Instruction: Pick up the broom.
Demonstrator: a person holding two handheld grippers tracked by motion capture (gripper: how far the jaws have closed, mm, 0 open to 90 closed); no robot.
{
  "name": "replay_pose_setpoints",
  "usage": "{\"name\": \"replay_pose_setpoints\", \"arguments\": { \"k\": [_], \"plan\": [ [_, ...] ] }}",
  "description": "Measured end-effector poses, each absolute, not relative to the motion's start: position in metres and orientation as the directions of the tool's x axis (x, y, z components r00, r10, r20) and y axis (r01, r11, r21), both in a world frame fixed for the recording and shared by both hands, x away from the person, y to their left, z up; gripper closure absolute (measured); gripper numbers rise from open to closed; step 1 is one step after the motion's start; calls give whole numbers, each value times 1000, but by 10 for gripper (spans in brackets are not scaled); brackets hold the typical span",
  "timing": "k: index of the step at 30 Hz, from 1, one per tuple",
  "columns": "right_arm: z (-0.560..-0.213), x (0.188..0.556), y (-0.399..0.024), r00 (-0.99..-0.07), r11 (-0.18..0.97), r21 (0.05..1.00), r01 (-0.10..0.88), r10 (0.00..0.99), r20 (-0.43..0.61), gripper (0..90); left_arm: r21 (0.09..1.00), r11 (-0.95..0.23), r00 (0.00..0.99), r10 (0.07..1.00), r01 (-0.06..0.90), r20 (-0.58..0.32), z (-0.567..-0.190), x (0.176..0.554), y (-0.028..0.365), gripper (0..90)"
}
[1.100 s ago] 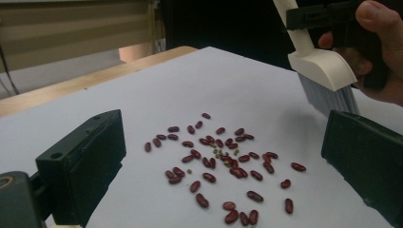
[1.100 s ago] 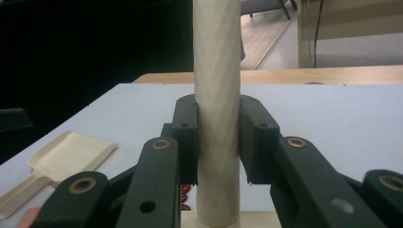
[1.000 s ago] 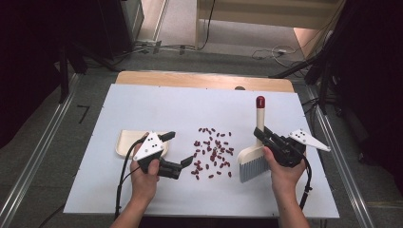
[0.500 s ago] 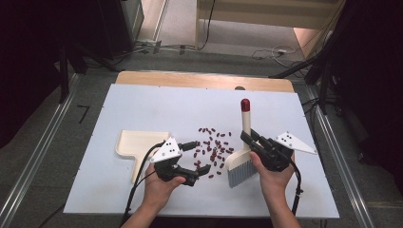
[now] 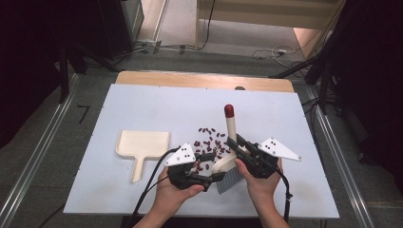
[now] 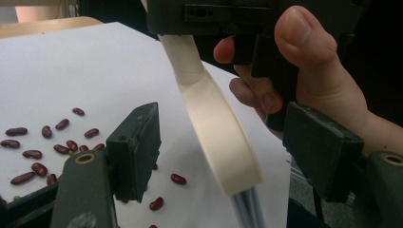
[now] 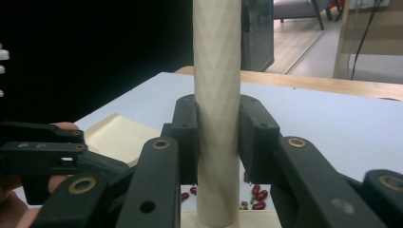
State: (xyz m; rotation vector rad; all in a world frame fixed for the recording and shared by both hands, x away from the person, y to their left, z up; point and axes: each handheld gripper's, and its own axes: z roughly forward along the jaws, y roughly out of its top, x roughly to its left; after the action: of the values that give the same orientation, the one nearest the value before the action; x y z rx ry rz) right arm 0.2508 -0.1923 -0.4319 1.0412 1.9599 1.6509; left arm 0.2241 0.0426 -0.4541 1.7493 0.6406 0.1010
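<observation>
High view: near the six o'clock edge of the pale blue worktop (image 5: 142, 102), two hands with a hand-held gripper each. Right hand-held gripper (image 5: 234, 144) clenched on the cream handle of a small cream hand brush with a red tip and grey bristles (image 5: 230, 124), standing nearly upright, bristles down on the worktop. Left hand-held gripper (image 5: 213, 166) just at nine o'clock of the brush head, pointing toward three o'clock, jaws apart and lately closing further, brush head between them. Scattered dark red kidney beans (image 5: 209, 137) at twelve o'clock of the left hand-held gripper and touching the brush's nine o'clock side. Flat cream plastic dustpan (image 5: 141, 145) lying well apart at nine o'clock of the beans, handle toward six o'clock.

Left gripper view: two black pads standing either side of the curved cream brush back (image 6: 216, 128), neither pad pressing on it; a gap on both sides. Beans (image 6: 43, 147) strewn at nine o'clock on the worktop. Right hand (image 6: 304, 80) behind, at one o'clock, wrapped round its own grip.

Right gripper view: cream handle (image 7: 216, 71) rising straight up the middle, squeezed from both sides by the black pads. A few beans (image 7: 256, 192) at six o'clock beneath. Dustpan (image 7: 121, 135) at nine o'clock; left hand-held gripper at eight o'clock.
</observation>
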Motion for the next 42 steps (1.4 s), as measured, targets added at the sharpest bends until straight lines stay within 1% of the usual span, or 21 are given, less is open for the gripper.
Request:
{"name": "replay_pose_setpoints", "arguments": {
  "k": [4, 6, 13, 15, 20, 24, 35, 42],
  "plan": [
    [-432, 246, -185, -669, 54, 959, 279, 728, 153, 693, 901, -142, 826, 477, 410, -300, -458, 226, 39, 378],
    [-432, 245, -183, -670, 52, 959, 280, 726, 156, 693, 892, -136, 817, 477, 432, -323, -459, 227, 38, 390],
    [-434, 240, -174, -685, 70, 962, 263, 716, 135, 693, 877, -141, 799, 498, 459, -338, -461, 229, 38, 478],
    [-434, 238, -172, -693, 80, 962, 260, 709, 128, 693, 874, -137, 794, 501, 467, -345, -461, 229, 37, 519],
    [-433, 236, -170, -694, 87, 966, 242, 712, 110, 693, 875, -138, 793, 504, 465, -342, -461, 227, 36, 541],
    [-433, 235, -169, -693, 85, 967, 240, 713, 109, 693, 873, -137, 786, 516, 469, -341, -461, 227, 36, 584],
    [-436, 234, -167, -682, 84, 968, 235, 724, 103, 693, 857, -140, 763, 542, 496, -353, -462, 227, 35, 610],
    [-437, 233, -166, -671, 85, 970, 230, 735, 94, 693, 855, -155, 753, 567, 495, -333, -461, 225, 34, 640]
  ]
}}
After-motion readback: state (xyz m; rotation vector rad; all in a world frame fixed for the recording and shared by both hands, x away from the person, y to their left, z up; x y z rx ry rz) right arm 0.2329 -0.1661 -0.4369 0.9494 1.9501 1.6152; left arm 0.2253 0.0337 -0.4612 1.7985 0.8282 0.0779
